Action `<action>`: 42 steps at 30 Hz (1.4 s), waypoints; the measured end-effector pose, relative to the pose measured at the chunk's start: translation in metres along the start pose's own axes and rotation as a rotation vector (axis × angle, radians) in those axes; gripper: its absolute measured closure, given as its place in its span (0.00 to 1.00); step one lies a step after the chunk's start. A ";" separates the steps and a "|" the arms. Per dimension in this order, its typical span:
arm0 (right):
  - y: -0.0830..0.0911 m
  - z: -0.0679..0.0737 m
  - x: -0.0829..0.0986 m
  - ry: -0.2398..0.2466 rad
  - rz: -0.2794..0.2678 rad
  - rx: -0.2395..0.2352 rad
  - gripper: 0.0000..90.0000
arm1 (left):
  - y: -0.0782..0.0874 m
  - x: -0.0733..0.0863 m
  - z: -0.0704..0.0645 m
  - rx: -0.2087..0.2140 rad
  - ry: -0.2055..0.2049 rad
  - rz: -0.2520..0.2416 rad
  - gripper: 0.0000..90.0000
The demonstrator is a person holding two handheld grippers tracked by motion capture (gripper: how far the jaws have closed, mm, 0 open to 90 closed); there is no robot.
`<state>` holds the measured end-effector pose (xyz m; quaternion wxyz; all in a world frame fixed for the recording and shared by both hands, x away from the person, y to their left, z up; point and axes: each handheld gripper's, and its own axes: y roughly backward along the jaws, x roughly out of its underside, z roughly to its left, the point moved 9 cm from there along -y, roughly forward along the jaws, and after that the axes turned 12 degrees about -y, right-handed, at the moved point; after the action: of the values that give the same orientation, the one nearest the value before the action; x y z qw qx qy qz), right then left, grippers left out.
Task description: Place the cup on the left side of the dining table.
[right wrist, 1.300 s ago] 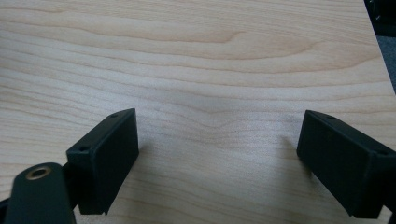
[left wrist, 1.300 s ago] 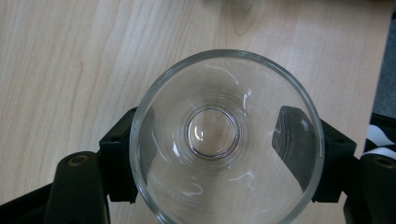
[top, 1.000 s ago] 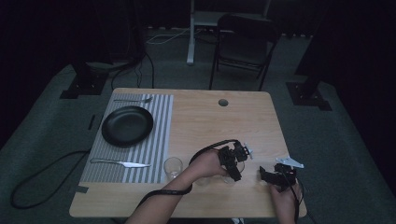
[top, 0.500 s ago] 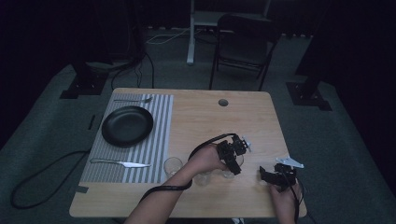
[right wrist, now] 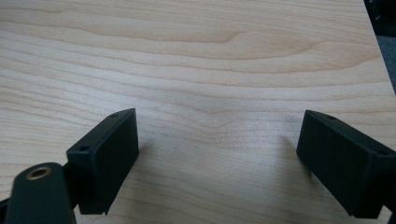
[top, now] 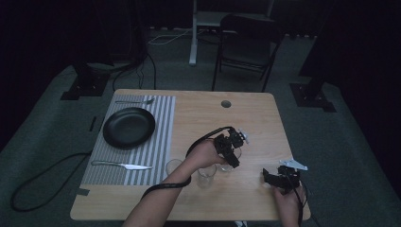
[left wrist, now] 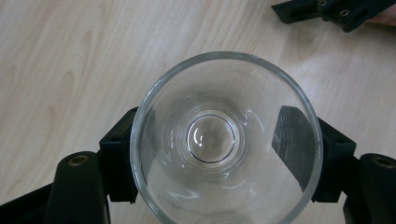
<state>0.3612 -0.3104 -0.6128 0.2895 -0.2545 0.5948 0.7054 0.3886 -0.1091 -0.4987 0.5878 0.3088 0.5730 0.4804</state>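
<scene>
The left gripper (top: 230, 152), lower centre of the high view, has shifted a little toward the table's middle since a moment ago, jaws clasping a glass (left wrist: 226, 137); the carry looks underway; the right gripper (top: 279, 178) rests wide open, lower right.

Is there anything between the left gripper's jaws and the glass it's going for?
Nothing visible. In the left gripper view the glass sits right between the left gripper's two jaws, one on each side of its wall, with only bare table around. Whether the pads already touch the glass is hard to tell.
</scene>
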 end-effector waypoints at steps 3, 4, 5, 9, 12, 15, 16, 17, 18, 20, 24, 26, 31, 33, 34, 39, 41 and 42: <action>0.000 0.000 0.000 0.001 0.000 0.000 0.14 | 0.001 0.003 0.005 -0.014 0.012 -0.002 0.32; 0.000 0.000 0.000 0.001 0.000 0.000 0.14 | 0.002 0.003 0.006 -0.018 0.016 -0.004 0.32; 0.000 0.000 0.000 0.000 0.000 0.000 0.14 | 0.002 0.004 0.007 -0.018 0.022 -0.006 0.32; 0.000 0.000 0.000 0.000 0.000 0.000 0.14 | 0.007 0.010 0.014 -0.035 0.037 -0.001 0.32; 0.000 0.000 0.000 0.001 0.000 0.000 0.14 | 0.010 0.014 0.018 -0.043 0.052 -0.001 0.32; 0.000 0.000 0.000 0.001 0.000 0.000 0.14 | 0.013 0.020 0.023 -0.058 0.065 -0.003 0.32; 0.000 0.000 0.000 0.001 0.000 0.000 0.14 | 0.013 0.020 0.023 -0.058 0.065 -0.003 0.32; 0.000 0.000 0.000 0.001 0.000 0.000 0.14 | 0.015 0.024 0.025 -0.058 0.073 -0.006 0.32; 0.000 0.000 0.000 0.000 0.000 0.000 0.14 | 0.015 0.024 0.025 -0.058 0.073 -0.006 0.32; 0.000 0.000 0.000 0.001 0.000 0.000 0.14 | 0.017 0.031 0.030 -0.071 0.091 -0.002 0.32; 0.000 0.000 0.000 0.000 0.000 0.000 0.14 | 0.019 0.038 0.036 -0.083 0.115 0.003 0.32; 0.000 0.000 0.000 0.000 0.000 0.000 0.14 | 0.021 0.042 0.038 -0.087 0.131 -0.003 0.32; 0.000 0.000 0.000 0.000 0.000 0.000 0.14 | 0.027 0.054 0.047 -0.110 0.166 -0.002 0.32; 0.000 0.000 0.000 -0.001 0.001 0.000 0.14 | 0.028 0.059 0.050 -0.115 0.169 0.003 0.32; 0.000 0.000 0.000 -0.001 0.001 0.000 0.14 | 0.029 0.063 0.052 -0.117 0.178 0.009 0.32; 0.000 0.000 0.000 0.000 0.001 0.000 0.14 | 0.034 0.076 0.057 -0.125 0.203 0.016 0.32; 0.000 0.000 0.000 0.000 0.001 0.000 0.14 | 0.035 0.079 0.058 -0.130 0.208 0.014 0.32; 0.000 0.000 0.000 0.000 0.001 0.000 0.14 | 0.036 0.082 0.059 -0.132 0.216 0.017 0.32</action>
<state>0.3611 -0.3104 -0.6129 0.2892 -0.2542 0.5949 0.7056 0.4284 -0.0101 -0.4879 0.5375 0.2206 0.5975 0.5526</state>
